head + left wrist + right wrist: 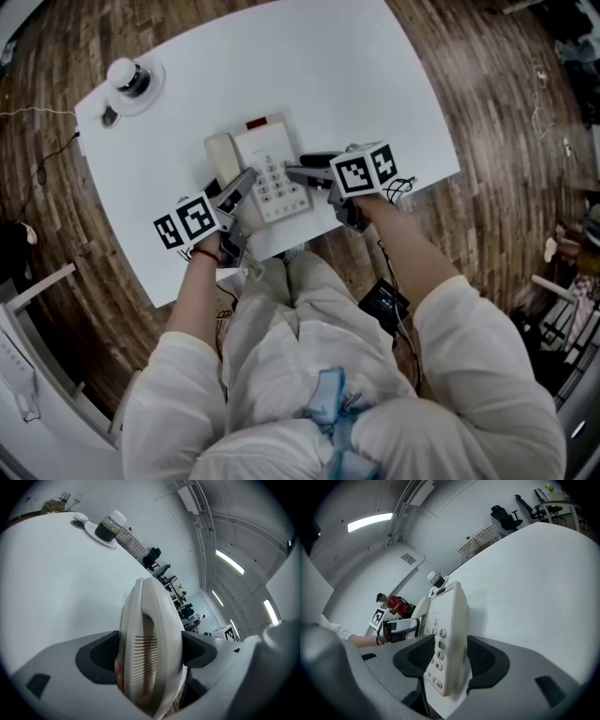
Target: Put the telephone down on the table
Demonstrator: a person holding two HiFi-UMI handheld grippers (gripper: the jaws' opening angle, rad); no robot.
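Nearest, the left claw (236,187) clamped the telephone (267,159) by its handset side and the right claw (302,174) by its keypad edge, mid-frame over the white table (375,84). Lowering both evenly and releasing together would likely keep it flat.

**Both claws clamped, jaws facing inward**

The left claw (244,185) and the right claw (298,174) each grip an opposite side of the telephone (267,155), angled toward one another. Both forearms reach forward, bare below white sleeves.
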